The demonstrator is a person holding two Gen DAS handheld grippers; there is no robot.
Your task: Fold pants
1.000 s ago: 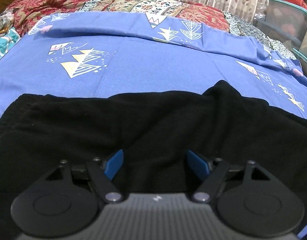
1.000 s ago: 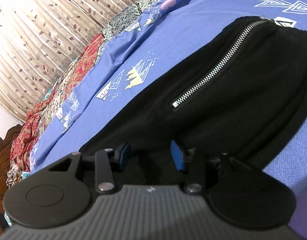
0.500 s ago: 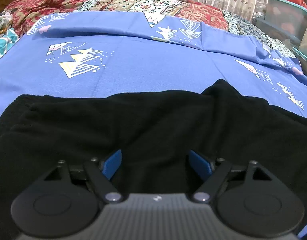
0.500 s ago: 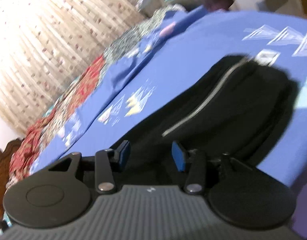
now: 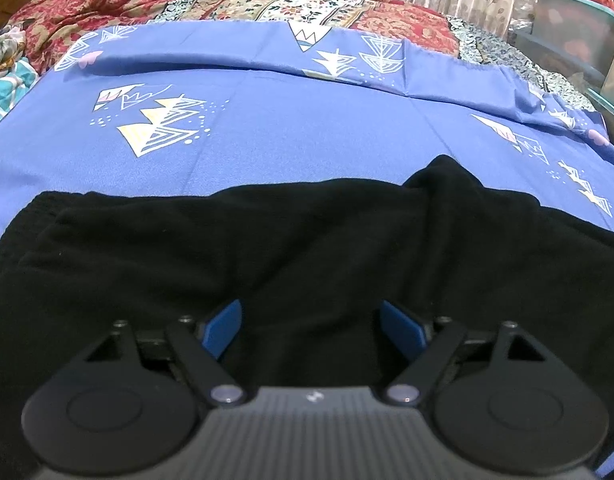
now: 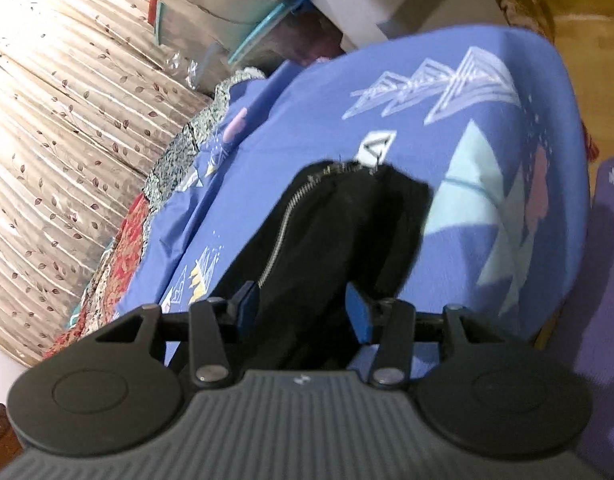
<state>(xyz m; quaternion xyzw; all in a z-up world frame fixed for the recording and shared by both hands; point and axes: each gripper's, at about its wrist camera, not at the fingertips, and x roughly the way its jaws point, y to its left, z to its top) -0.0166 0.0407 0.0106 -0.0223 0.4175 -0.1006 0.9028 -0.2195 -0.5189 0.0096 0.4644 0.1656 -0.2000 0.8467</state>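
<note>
Both tongs gape open over the black pants (image 5: 307, 248): my left tongs (image 5: 311, 326) face them broadside, my right tongs (image 6: 299, 306) look along their length toward the zipper (image 6: 295, 208).

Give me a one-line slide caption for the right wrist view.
Right tongs open over black pants, silver zipper showing, on a blue patterned bedsheet.

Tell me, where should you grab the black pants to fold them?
Probably pinch the black pants at the end by the silver zipper, coming in along the blue sheet. That edge lies flat and clear of other things, and the right gripper is already open around the cloth.
</note>
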